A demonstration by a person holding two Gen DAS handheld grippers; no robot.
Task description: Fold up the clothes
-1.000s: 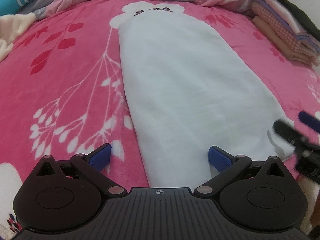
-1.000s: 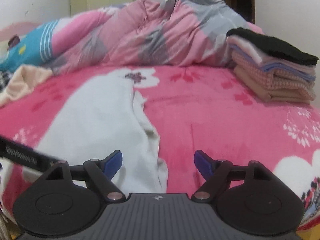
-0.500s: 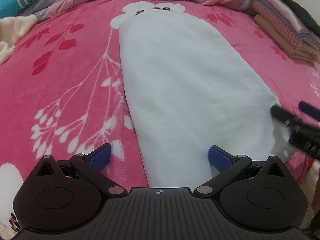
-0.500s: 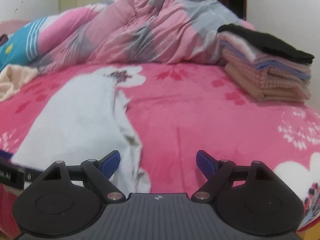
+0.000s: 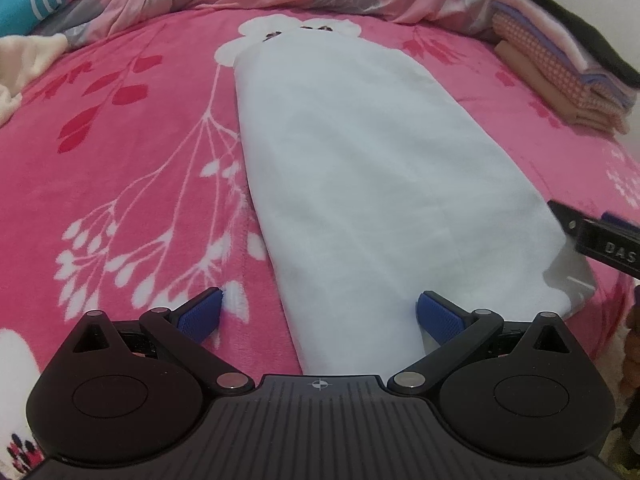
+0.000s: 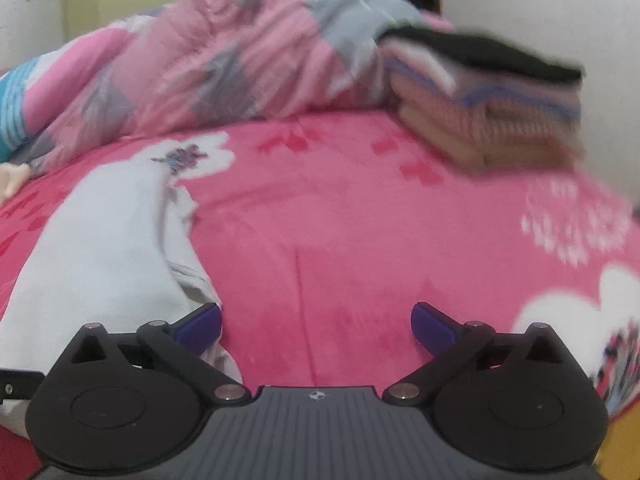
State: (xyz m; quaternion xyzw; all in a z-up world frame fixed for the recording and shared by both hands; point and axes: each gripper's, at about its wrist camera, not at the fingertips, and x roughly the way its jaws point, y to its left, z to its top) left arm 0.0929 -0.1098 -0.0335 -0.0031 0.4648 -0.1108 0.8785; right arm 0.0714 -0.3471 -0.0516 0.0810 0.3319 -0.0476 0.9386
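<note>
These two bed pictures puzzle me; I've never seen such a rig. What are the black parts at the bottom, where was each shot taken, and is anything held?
A person holds a two-finger tool in each hand, each with a camera looking along its blue-tipped fingers. The left view shows the left tool, open over the near end of a white garment lying flat on the pink blanket. The right view shows the right tool, its jaws opening, with only blanket between them; its left finger sits by the garment's edge. Neither holds anything. A stack of folded clothes sits at the far right, a rumpled quilt behind.
</note>
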